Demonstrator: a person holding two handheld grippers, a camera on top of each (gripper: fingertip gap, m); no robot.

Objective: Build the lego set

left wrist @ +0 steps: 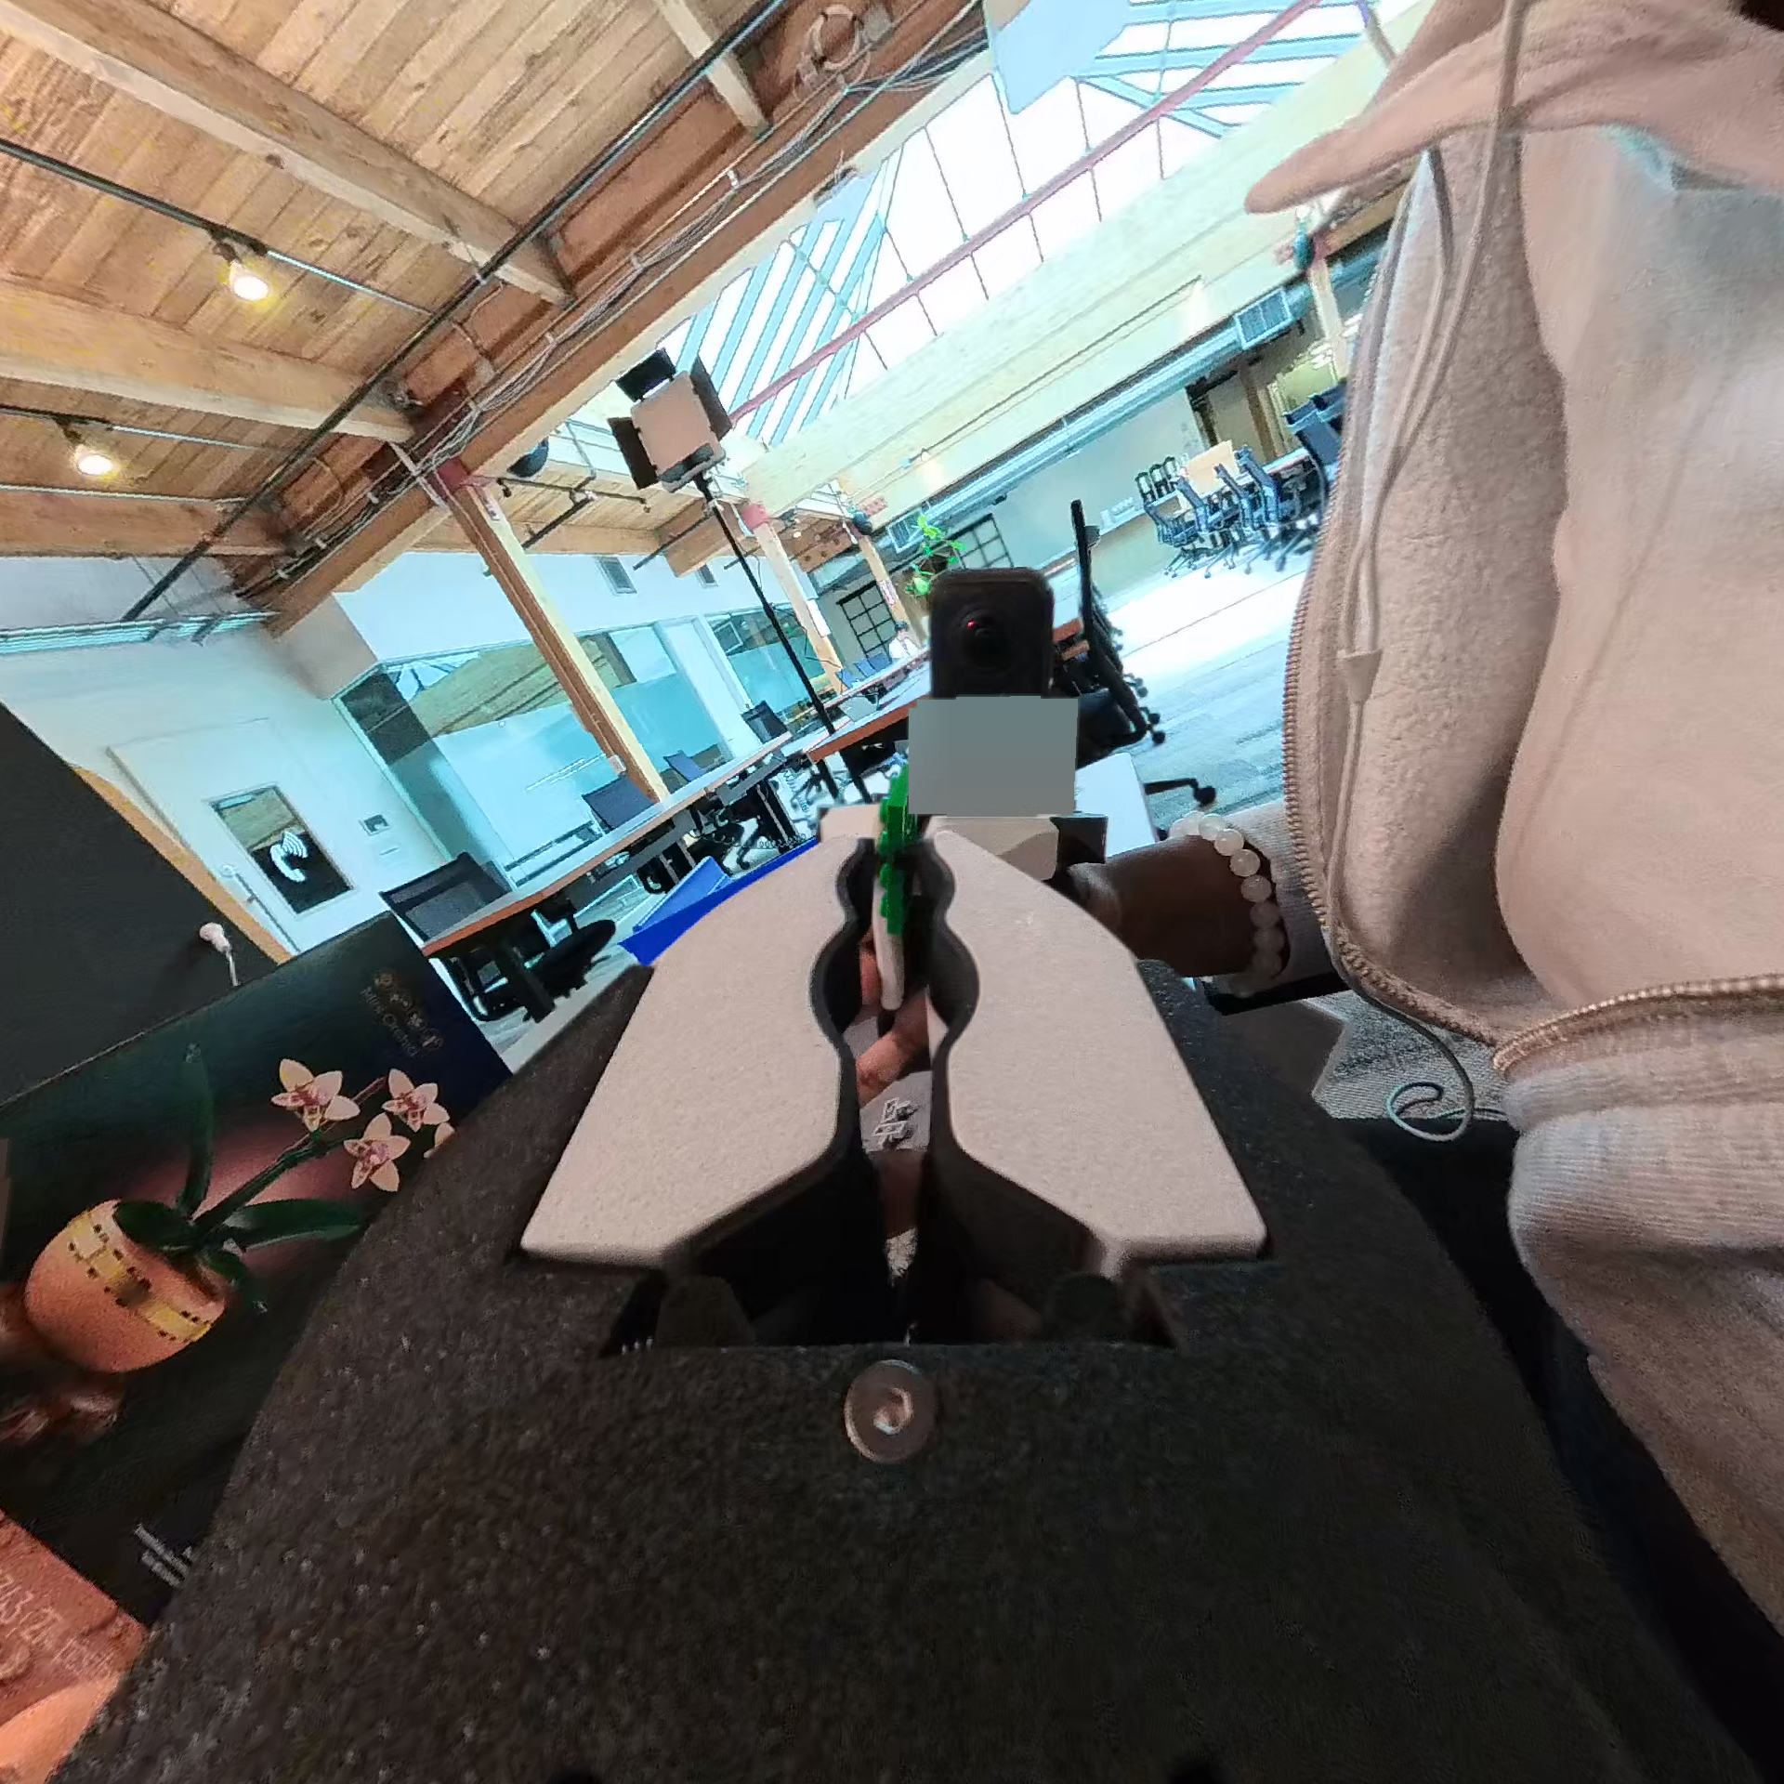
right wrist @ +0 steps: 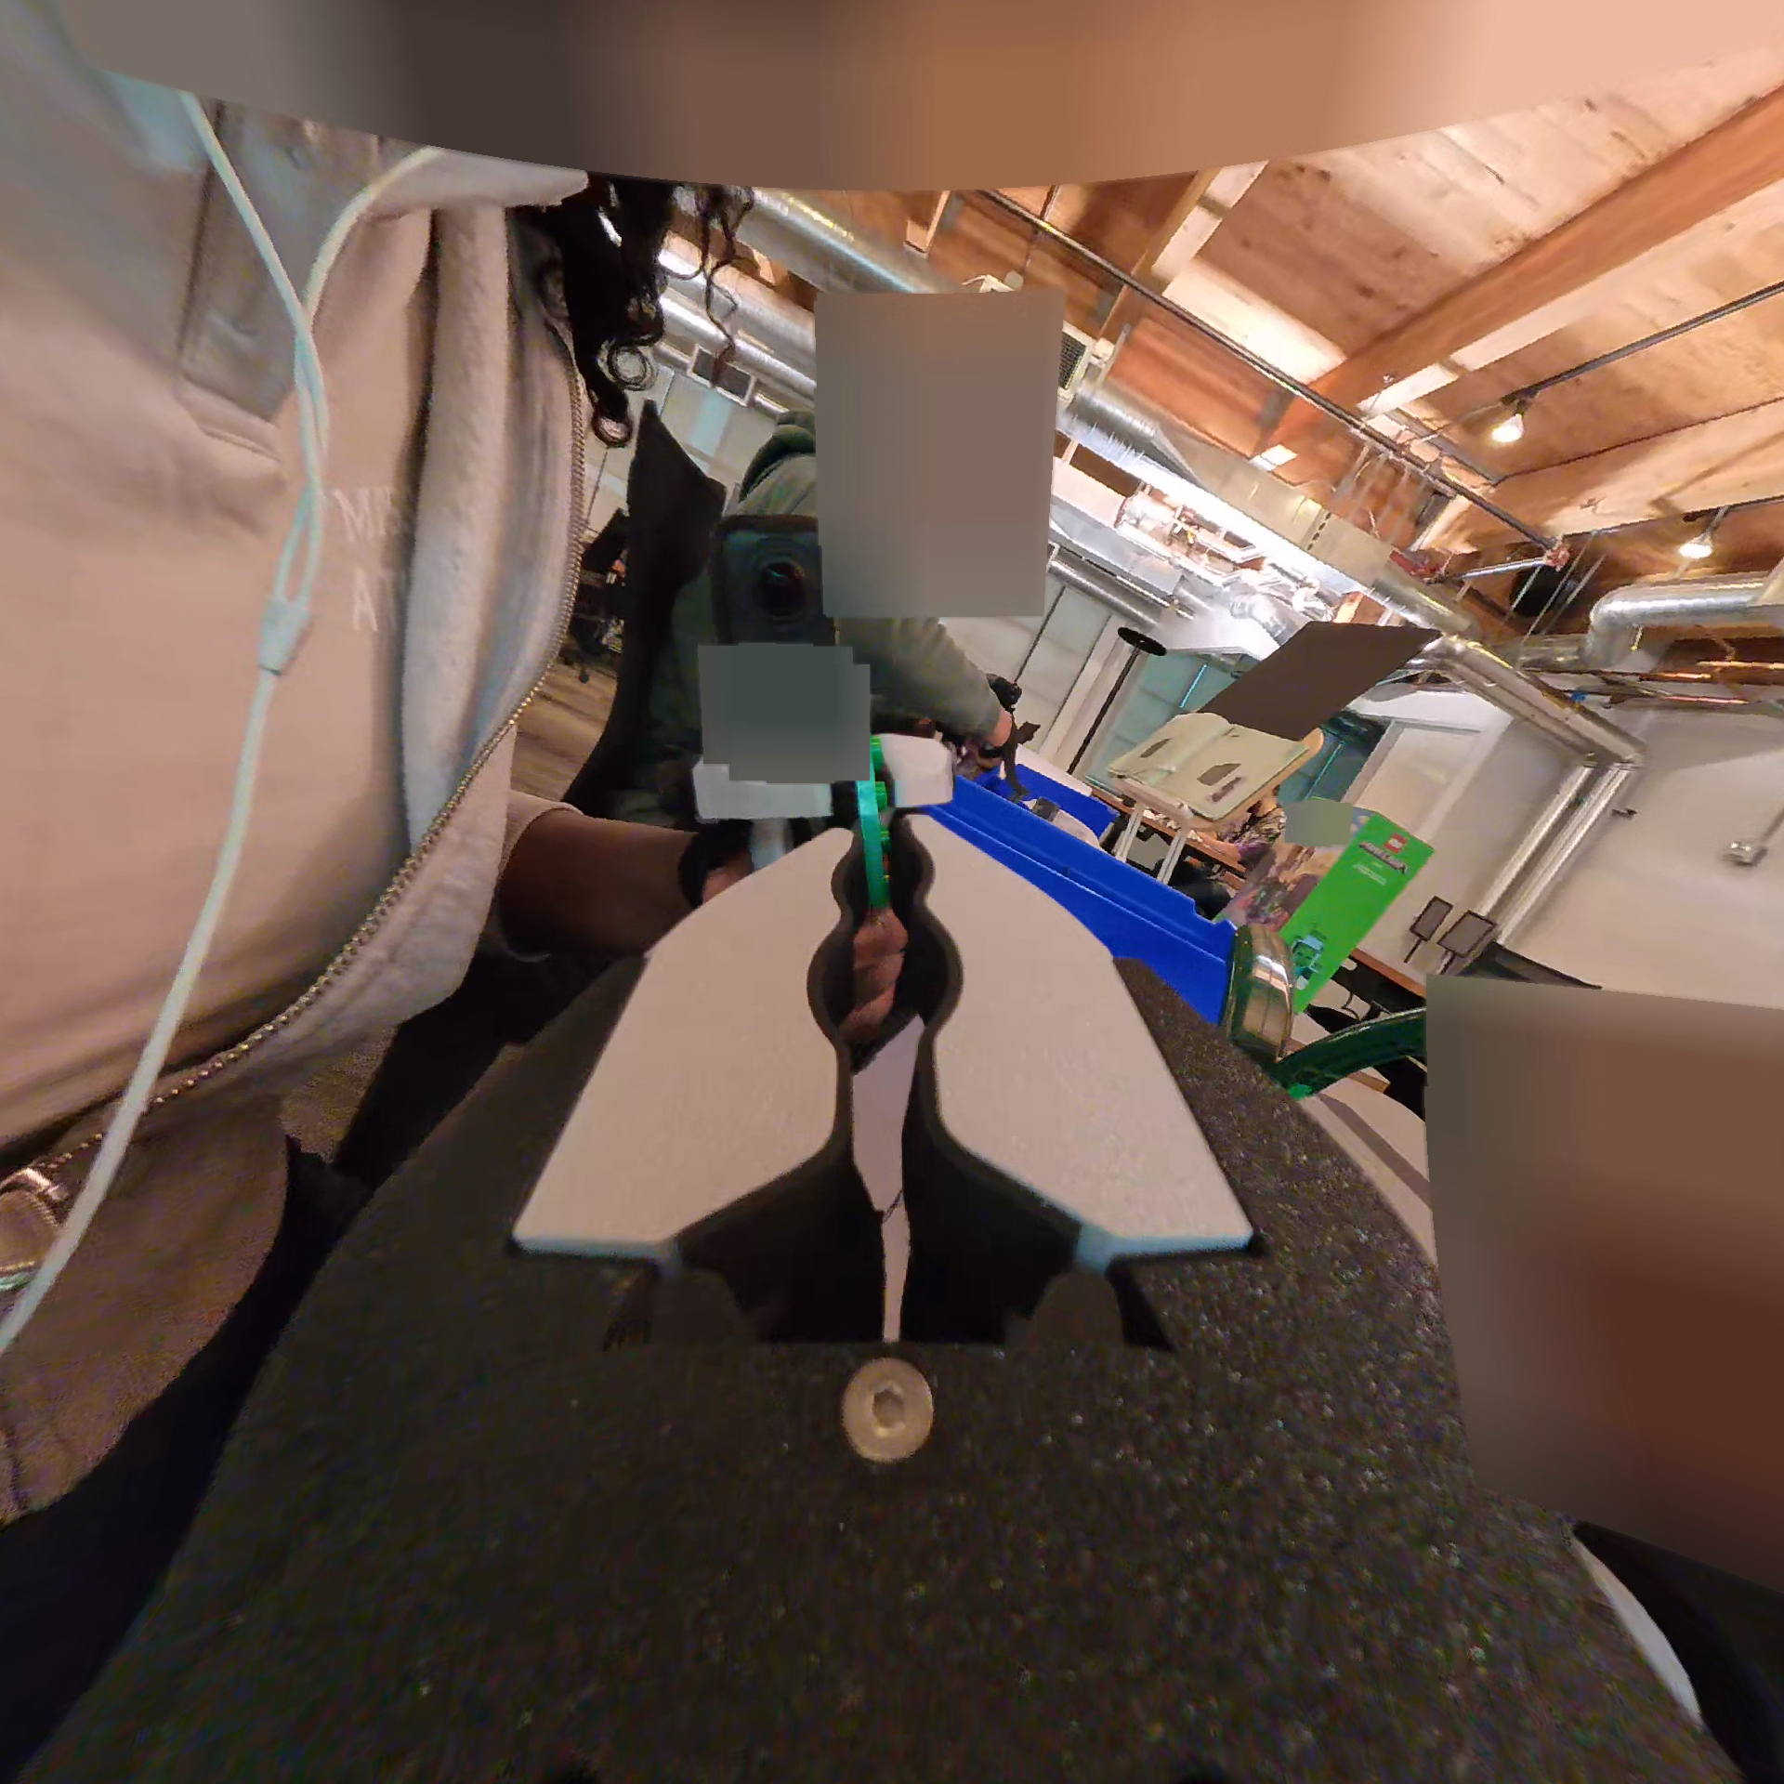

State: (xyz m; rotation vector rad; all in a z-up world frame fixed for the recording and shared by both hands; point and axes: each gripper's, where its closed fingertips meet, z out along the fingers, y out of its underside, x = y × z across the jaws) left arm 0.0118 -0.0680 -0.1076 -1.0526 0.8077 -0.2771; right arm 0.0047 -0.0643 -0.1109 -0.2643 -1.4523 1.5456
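Observation:
Both grippers are raised and face each other tip to tip in front of the person's chest. In the left wrist view my left gripper (left wrist: 896, 842) is shut on a green studded lego piece (left wrist: 893, 859) with a white piece (left wrist: 888, 951) against it. In the right wrist view my right gripper (right wrist: 877, 850) is shut on a thin green lego plate (right wrist: 874, 854), seen edge on. The plate runs up between the left gripper's fingertips (right wrist: 869, 772). The right gripper's pale fingers (left wrist: 1004, 845) show just beyond the green piece in the left wrist view.
The person's beige zip hoodie (left wrist: 1545, 676) fills the side nearest both grippers. A dark orchid set box (left wrist: 241, 1158) stands lower left. A blue bin (right wrist: 1062, 869) and a green set box (right wrist: 1351, 888) lie beyond. Another person (right wrist: 753, 483) is behind. Both grippers' tips are close together, under 4 cm apart.

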